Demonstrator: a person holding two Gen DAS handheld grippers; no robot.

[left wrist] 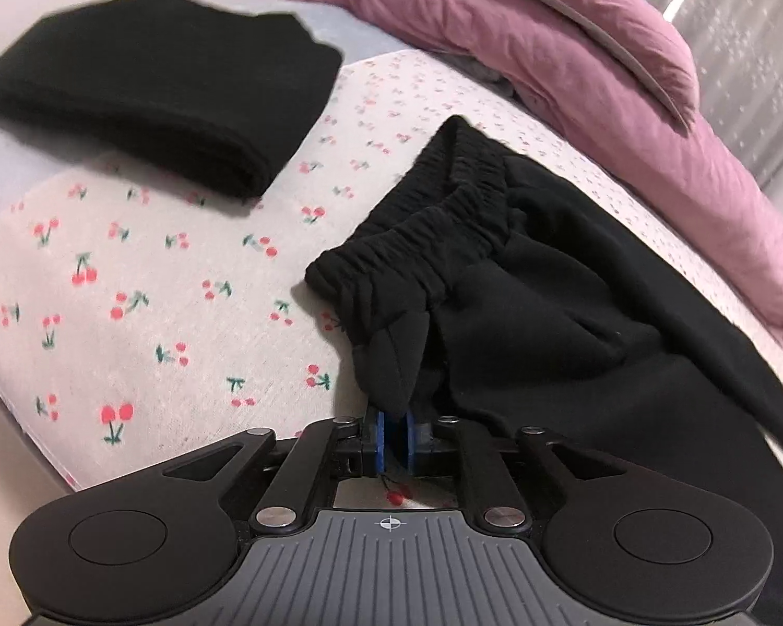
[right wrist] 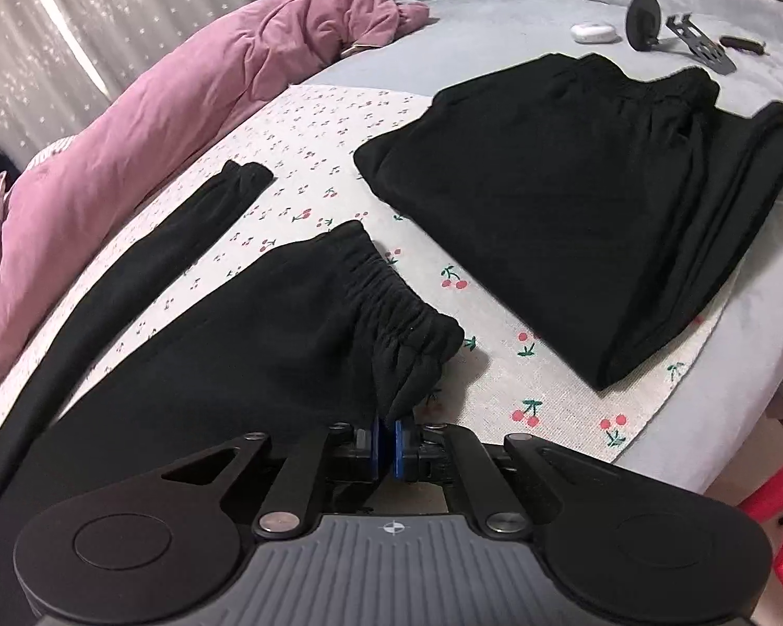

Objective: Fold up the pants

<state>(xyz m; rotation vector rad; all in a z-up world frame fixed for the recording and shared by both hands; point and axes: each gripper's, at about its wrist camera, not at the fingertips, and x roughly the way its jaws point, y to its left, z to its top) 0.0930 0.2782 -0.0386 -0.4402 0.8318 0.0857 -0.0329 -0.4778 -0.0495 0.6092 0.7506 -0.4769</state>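
Observation:
Black pants lie on a cherry-print cloth on the bed. Their gathered elastic waistband faces left in the left wrist view. My left gripper is shut on a pinch of the waistband corner, blue pads pressed on the fabric. In the right wrist view the same pants spread leftward, one leg stretching away with its cuff at the far end. My right gripper is shut on the waistband at its near corner.
A folded black garment lies on the cloth beyond the pants; it also shows in the right wrist view. A pink duvet is bunched along the bed's side. Small items including a white case lie far back. A red stool stands by the bed.

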